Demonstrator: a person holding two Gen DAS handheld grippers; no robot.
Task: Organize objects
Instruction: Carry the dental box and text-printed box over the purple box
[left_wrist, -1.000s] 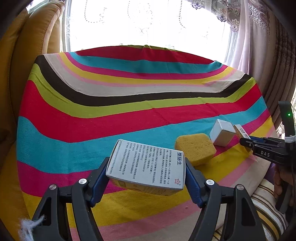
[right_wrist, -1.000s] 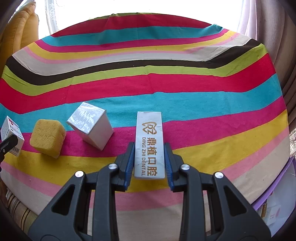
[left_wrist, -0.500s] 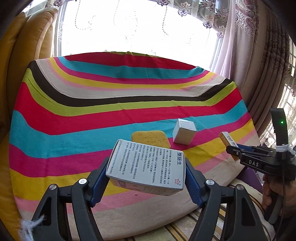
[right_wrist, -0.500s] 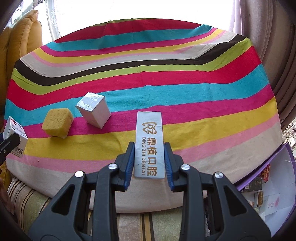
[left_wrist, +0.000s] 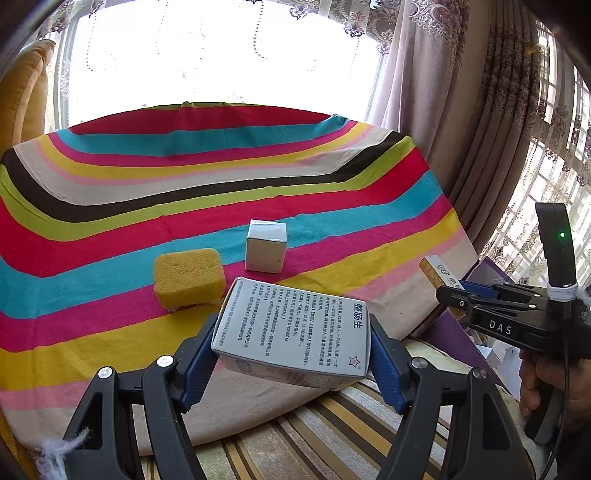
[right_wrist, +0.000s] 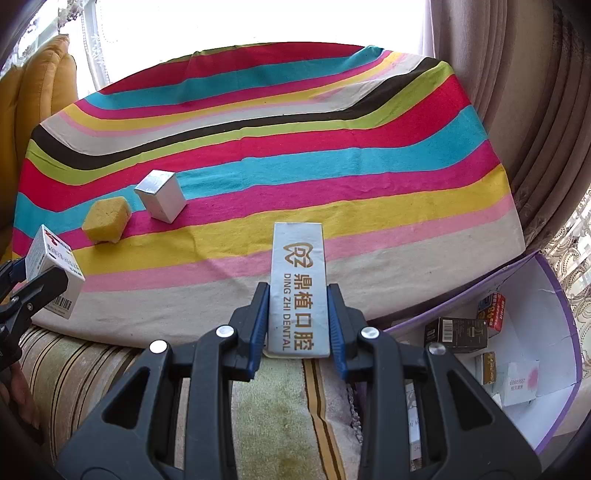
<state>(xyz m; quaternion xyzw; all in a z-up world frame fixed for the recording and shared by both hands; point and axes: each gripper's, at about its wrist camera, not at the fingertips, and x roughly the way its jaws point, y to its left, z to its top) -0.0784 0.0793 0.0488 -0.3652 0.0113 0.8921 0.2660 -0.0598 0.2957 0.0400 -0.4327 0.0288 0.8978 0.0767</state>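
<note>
My left gripper (left_wrist: 291, 350) is shut on a white medicine box (left_wrist: 295, 328) with printed Chinese text, held in the air in front of the striped table's near edge. My right gripper (right_wrist: 297, 321) is shut on a long silver dental box (right_wrist: 298, 284) marked DING ZHI DENTAL, also held before the near edge. A yellow sponge (left_wrist: 188, 278) and a small silver cube box (left_wrist: 266, 245) rest on the striped cloth (left_wrist: 221, 177). They also show in the right wrist view, the sponge (right_wrist: 107, 219) left of the cube (right_wrist: 160, 195).
A purple-rimmed bin (right_wrist: 528, 332) holding several small boxes sits on the floor at the right. A striped sofa cushion (right_wrist: 280, 413) lies below the grippers. Curtains (left_wrist: 461, 110) hang at the right, and a yellow chair (left_wrist: 22, 92) stands at the left.
Both grippers have pulled back and up from the table with their boxes. The table edge, sofa cushion and purple bin have come into view. Sponge and cube have stayed put.
</note>
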